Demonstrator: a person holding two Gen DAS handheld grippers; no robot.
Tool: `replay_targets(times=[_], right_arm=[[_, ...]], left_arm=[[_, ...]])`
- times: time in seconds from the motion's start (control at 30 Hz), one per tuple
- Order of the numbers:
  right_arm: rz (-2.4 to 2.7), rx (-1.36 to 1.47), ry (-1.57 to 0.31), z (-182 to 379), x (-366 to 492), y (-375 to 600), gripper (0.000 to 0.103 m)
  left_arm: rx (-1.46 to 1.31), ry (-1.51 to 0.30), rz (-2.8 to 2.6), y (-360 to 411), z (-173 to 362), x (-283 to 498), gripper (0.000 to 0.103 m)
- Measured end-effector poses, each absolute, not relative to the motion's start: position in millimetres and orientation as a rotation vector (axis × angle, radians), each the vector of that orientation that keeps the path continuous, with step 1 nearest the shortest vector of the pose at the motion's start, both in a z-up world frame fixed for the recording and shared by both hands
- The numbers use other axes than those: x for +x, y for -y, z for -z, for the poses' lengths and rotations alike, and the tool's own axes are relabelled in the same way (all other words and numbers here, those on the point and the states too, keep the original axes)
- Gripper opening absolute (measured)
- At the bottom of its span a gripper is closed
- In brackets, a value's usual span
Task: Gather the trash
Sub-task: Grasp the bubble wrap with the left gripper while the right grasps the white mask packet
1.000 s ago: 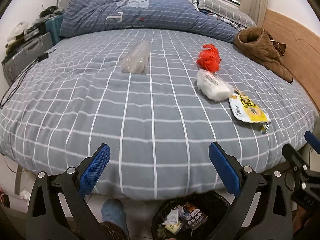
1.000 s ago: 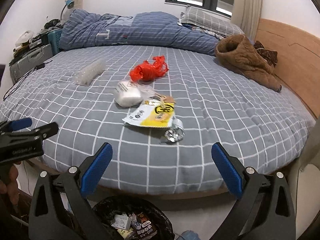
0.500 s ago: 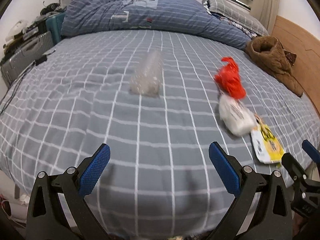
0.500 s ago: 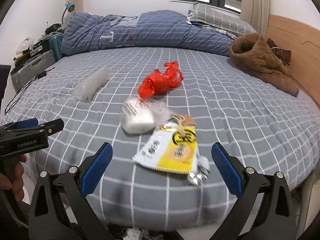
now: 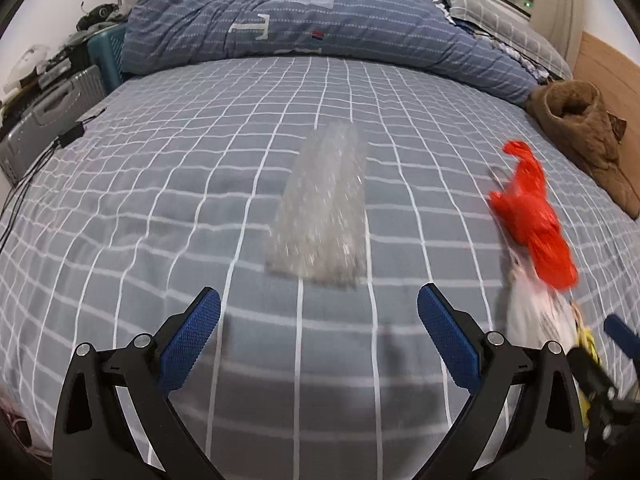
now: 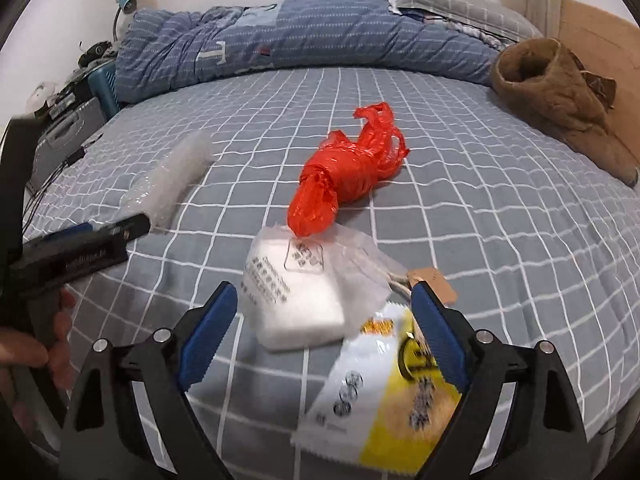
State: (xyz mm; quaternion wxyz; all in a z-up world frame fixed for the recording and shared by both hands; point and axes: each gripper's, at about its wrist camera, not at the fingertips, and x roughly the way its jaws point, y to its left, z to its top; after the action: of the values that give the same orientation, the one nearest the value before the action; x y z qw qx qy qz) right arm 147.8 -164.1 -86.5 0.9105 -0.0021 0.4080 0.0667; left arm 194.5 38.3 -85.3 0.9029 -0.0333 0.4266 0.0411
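Trash lies scattered on the grey checked bed, and you have a pair of jaws reaching toward it from each hand. Nearest your right gripper is the yellow snack wrapper, flat on the cover, its far end reaching in between the blue pads; the white packet sits just beyond it, between the pads and partly resting on the wrapper's far end. Those jaws stand apart and have just been closing a little, with nothing clamped yet; the packet and the wrapper's end lie between them, untouched as far as the view shows.

Your left gripper is also spread wide and empty. Straight ahead of it, a little beyond the tips, lies the clear bubble wrap, its long axis running away from you, roughly in line with the way the jaws point. So the pads would close across its narrow width, which suits the grip.

Farther off, just past the packet, the red plastic bag lies bunched, its long axis slanting away to the right. It is nearer your right hand than your left. Beyond everything, a brown coat and blue quilt sit at the bed's far side.
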Motion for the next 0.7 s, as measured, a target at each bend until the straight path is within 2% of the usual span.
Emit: replay_targets(times=[0.3,0.4,0.6,0.7], right_arm=[[-0.158,0.003,-0.909,106.9,170.3,153.7,0.076],[-0.171,-0.001,-0.917,111.9,171.5,149.4,0.070],[-0.191,0.004,-0.941,118.7,173.3,148.1,0.051],[-0.199,-0.004,-0.938,118.3,173.0,147.2,0.044]], left_arm=[[-0.038,-0.911,-0.085,-36.1,97.2,241.9,0.096],[-0.029,-0.931,-0.090,-38.7,107.1,251.8,0.095],[-0.029,-0.965,-0.078,-45.1,123.1,265.4,0.074],[-0.026,-0.959,-0.076,-47.6,121.8,267.3,0.056]])
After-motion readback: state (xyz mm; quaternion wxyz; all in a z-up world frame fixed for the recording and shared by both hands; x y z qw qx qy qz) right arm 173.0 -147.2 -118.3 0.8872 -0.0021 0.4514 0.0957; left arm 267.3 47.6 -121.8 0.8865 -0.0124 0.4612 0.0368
